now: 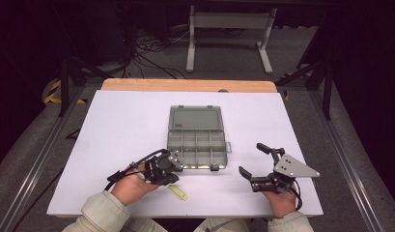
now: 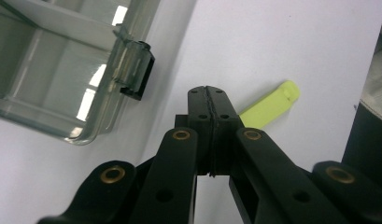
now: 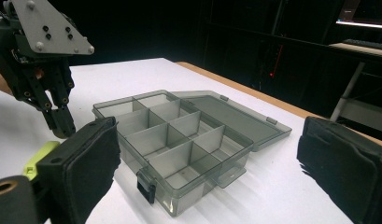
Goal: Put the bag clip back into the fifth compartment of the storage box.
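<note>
A grey see-through compartment box lies open mid-table, its lid folded flat behind it. My left gripper points down at the table just off the box's front left corner, jaws shut with nothing between them. A small yellow-green strip lies on the white table just beyond those tips. My right gripper is held to the right of the box, open wide and empty. It faces the box, whose dividers form several empty cells. The left gripper hangs over the strip.
The box's front latch sticks out near my left gripper's tips. The white table top ends in a wooden strip at the far edge. Beyond it stand a metal frame and cables on the floor.
</note>
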Action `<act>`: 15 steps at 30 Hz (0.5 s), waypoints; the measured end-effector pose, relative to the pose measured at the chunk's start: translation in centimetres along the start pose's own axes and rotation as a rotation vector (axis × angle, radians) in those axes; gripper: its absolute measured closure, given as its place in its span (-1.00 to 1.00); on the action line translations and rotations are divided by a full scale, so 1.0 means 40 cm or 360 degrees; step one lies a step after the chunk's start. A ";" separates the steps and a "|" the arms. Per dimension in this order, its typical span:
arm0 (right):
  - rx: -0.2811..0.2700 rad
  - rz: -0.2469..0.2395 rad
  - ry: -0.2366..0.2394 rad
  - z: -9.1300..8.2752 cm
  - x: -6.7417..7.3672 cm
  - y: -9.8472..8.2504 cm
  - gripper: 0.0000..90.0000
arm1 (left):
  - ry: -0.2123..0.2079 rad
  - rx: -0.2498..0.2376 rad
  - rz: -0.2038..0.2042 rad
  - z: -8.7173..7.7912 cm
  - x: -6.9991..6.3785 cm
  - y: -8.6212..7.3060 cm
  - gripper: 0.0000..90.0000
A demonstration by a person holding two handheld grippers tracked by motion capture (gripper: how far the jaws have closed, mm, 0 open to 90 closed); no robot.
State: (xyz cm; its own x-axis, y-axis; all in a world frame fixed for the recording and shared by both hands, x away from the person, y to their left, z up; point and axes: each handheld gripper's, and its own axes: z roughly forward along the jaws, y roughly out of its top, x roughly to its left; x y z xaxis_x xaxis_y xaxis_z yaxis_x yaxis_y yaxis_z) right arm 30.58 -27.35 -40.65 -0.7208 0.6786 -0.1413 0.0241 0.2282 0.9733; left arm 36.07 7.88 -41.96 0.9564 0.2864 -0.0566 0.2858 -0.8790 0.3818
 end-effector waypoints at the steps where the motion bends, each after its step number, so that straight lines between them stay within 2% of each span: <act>1: 0.0000 0.0000 -0.0001 0.000 0.000 0.000 -0.87 | -0.0005 0.0010 0.0003 0.003 0.001 0.000 1.00; 6: 0.0001 0.0001 0.0000 0.000 0.000 0.000 -0.87 | -0.0017 0.0038 -0.0008 0.011 0.004 -0.003 1.00; 15: 0.0001 0.0003 0.0001 0.000 0.000 0.000 -0.87 | -0.0077 0.0116 -0.0002 0.021 0.001 -0.007 1.00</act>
State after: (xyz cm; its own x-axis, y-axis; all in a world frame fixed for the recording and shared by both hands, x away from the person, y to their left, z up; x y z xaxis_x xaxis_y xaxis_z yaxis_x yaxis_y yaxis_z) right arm 30.58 -27.37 -40.65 -0.7213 0.6784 -0.1394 0.0258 0.2274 0.9735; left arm 36.09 7.82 -42.83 0.9573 0.2705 -0.1022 0.2891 -0.9045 0.3136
